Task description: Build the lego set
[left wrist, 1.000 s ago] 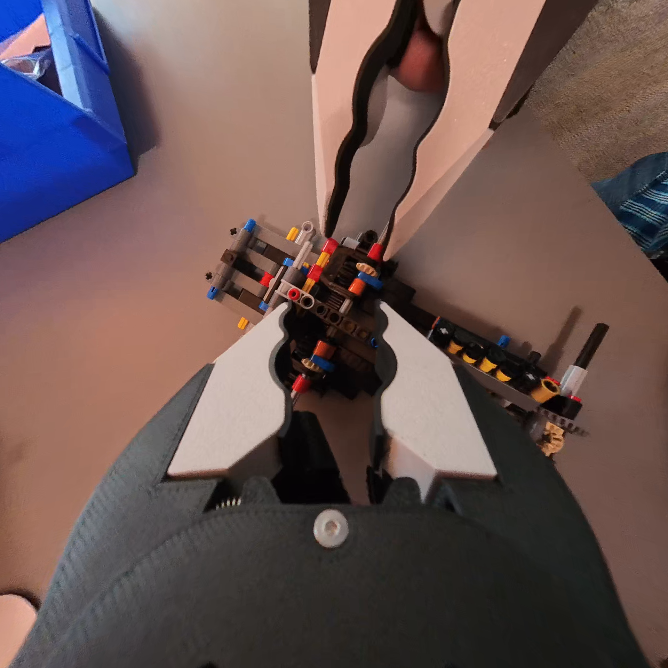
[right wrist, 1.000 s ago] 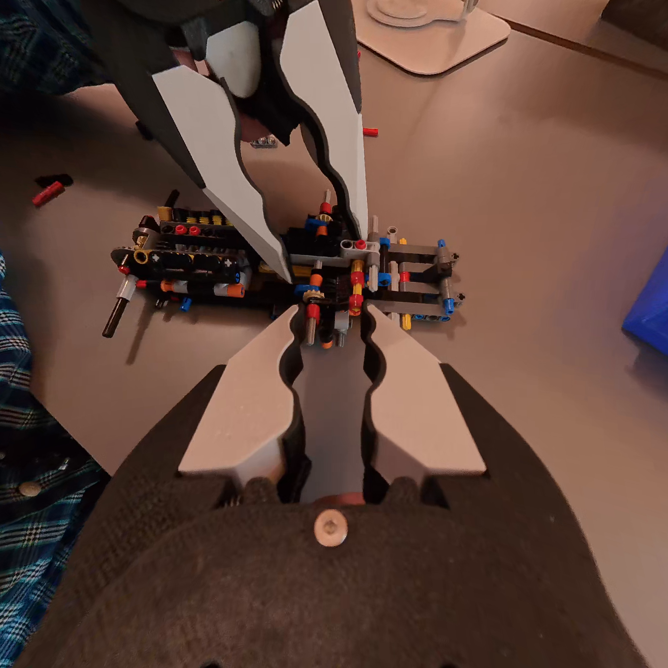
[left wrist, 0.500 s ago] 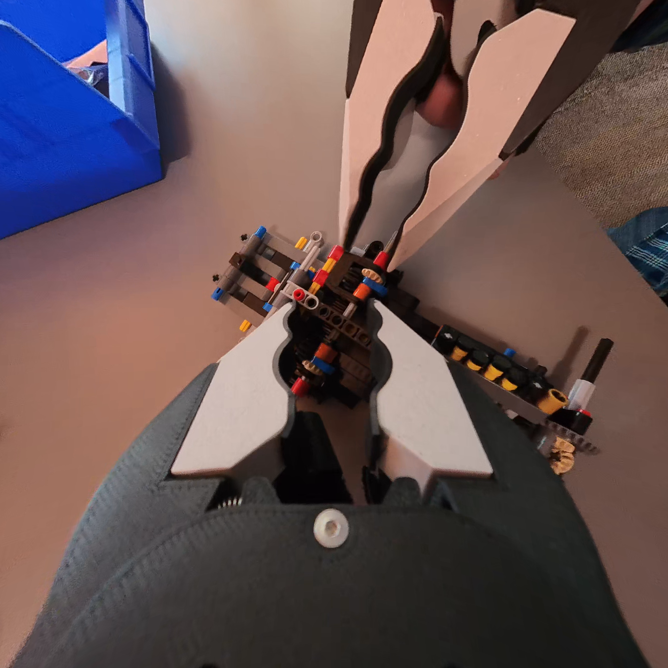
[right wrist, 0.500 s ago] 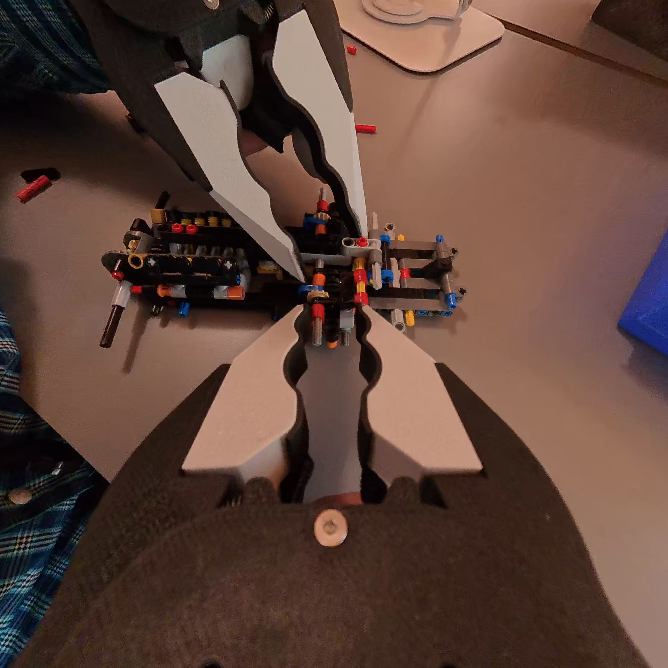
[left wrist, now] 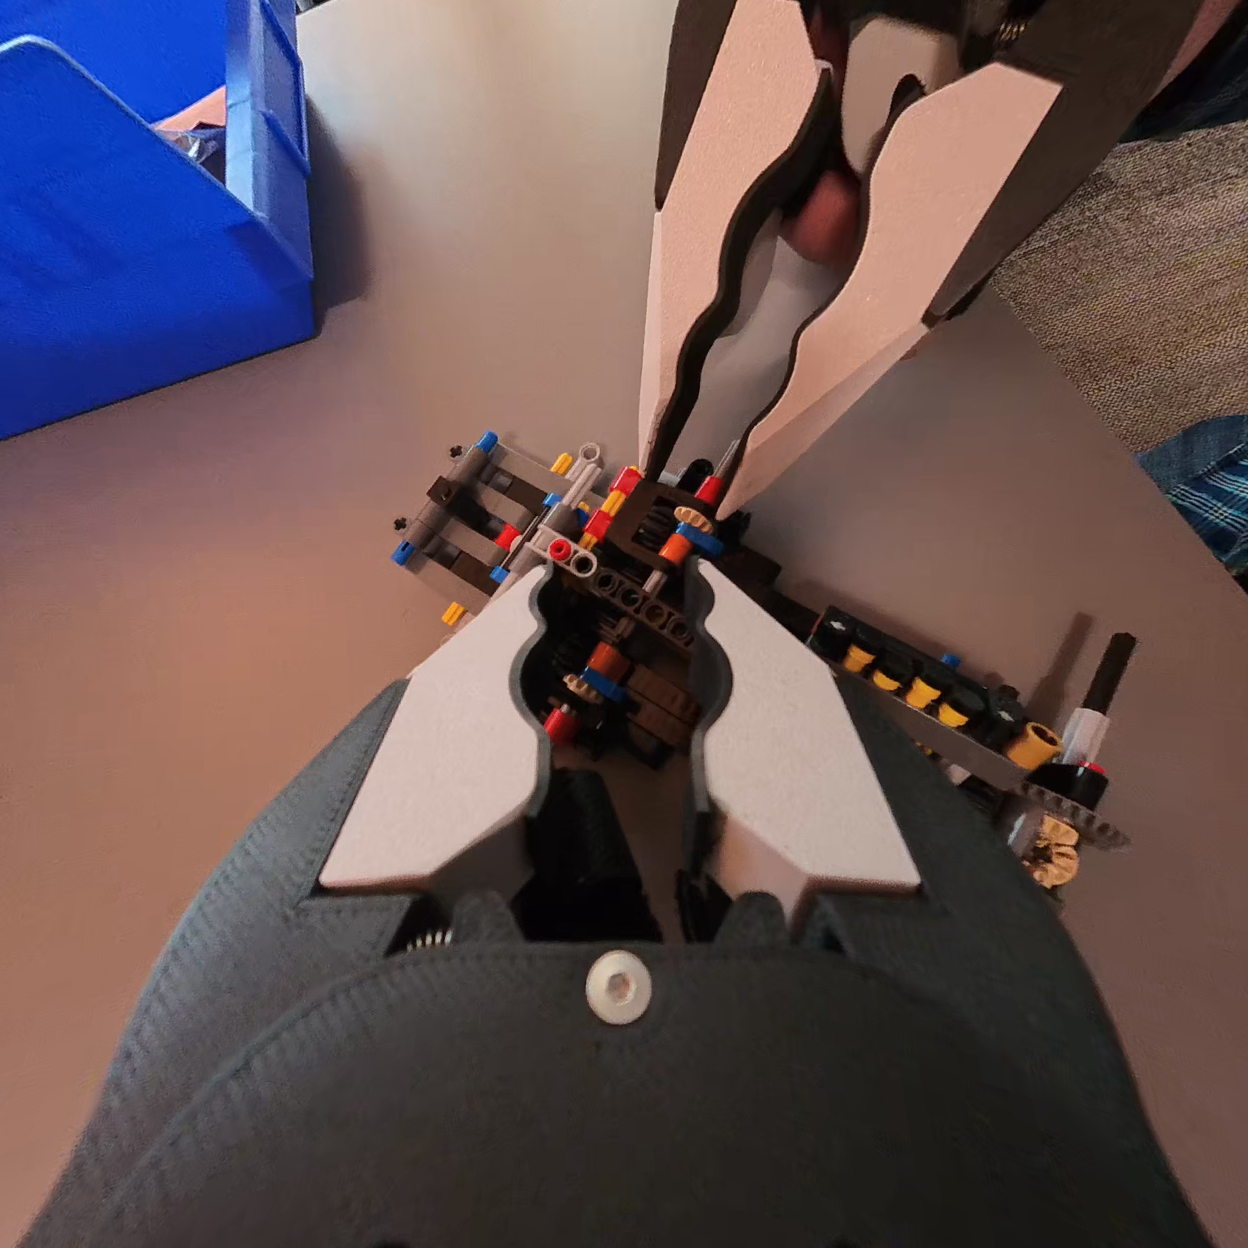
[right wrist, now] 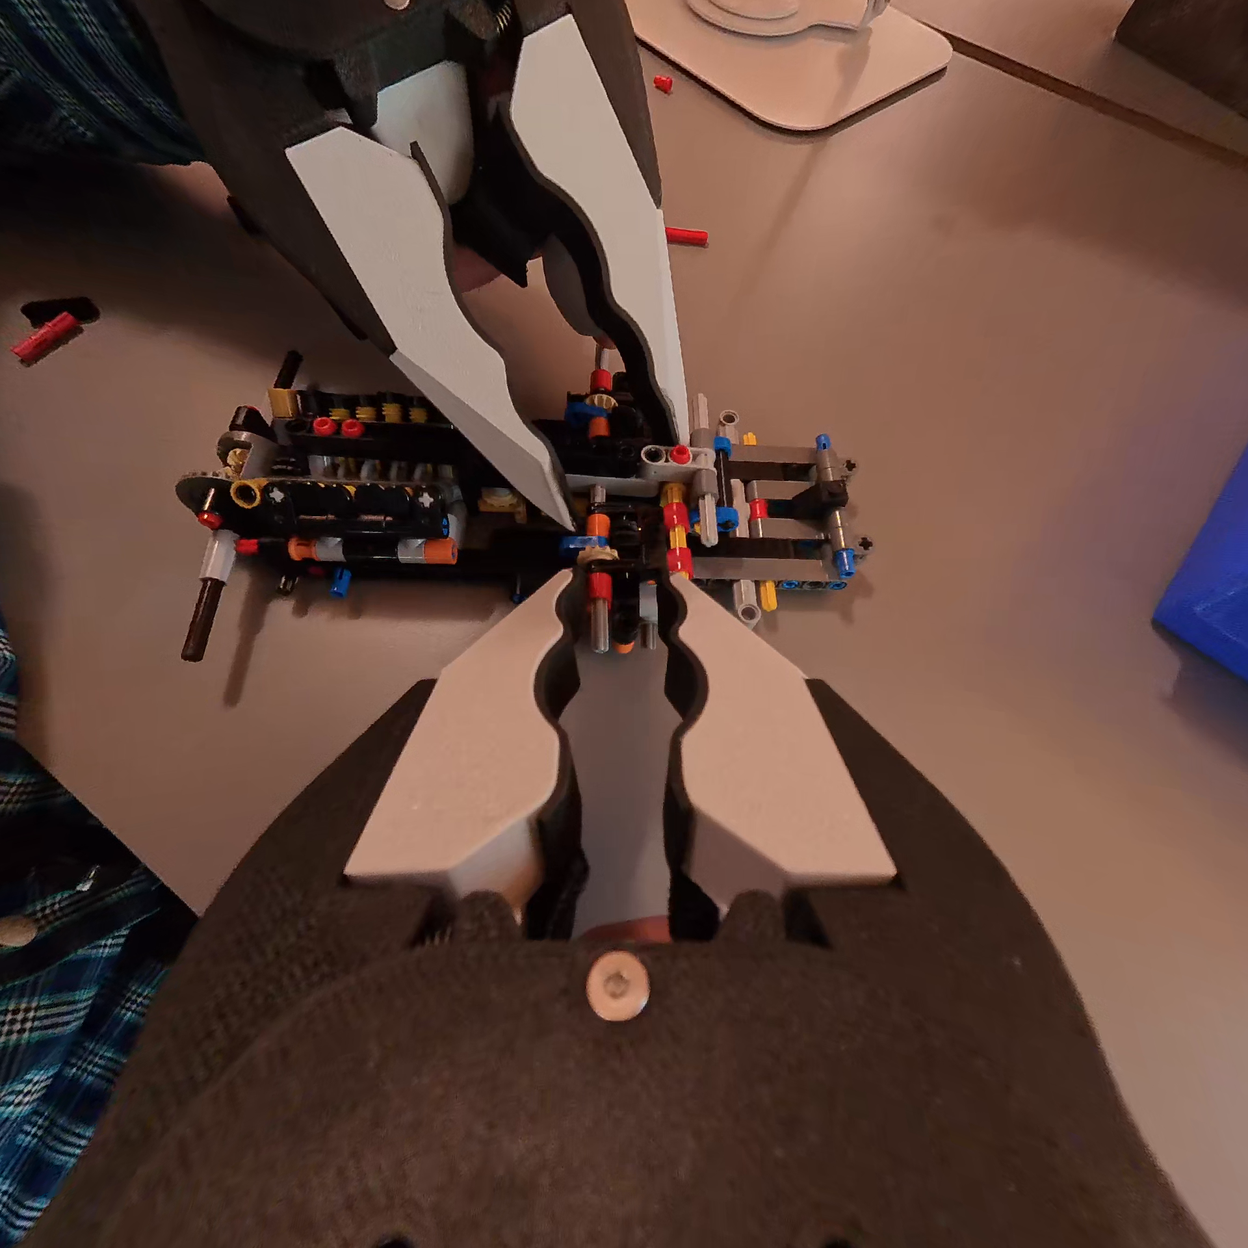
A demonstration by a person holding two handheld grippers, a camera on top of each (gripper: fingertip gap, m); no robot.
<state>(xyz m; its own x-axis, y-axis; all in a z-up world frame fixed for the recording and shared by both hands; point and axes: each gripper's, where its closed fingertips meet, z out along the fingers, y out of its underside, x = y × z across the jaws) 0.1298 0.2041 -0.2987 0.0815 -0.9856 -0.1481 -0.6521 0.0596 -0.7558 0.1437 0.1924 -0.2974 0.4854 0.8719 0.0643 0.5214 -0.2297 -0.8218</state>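
The left gripper (left wrist: pixel 618 581) reaches in over the near edge of the table, its two pale fingers (left wrist: pixel 473 702) spread apart — each tip pressed against something between them. The right gripper (right wrist: pixel 621 581) comes in from the opposite side, facing it tip to tip, fingers (right wrist: pixel 500 729) parted more narrowly — tips likewise bearing on what sits between.

We see lego build (right wrist: pixel 513 500): mostly black and grey beams, with red, yellow, blue, orange pins and bushes, tan gears. Tabletop (right wrist: pixel 979 419) plain grey-brown. Bin (left wrist: pixel 135 270) bright blue. Loose pins (right wrist: pixel 44 335) red. Left gripper (left wrist: pixel 621 577) and right gripper (right wrist: pixel 621 574): pale grey fingers, black-edged, on dark textured bodies. Person's sleeve (right wrist: pixel 61 1013) blue-green plaid. Mat (right wrist: pixel 810 81) off-white.
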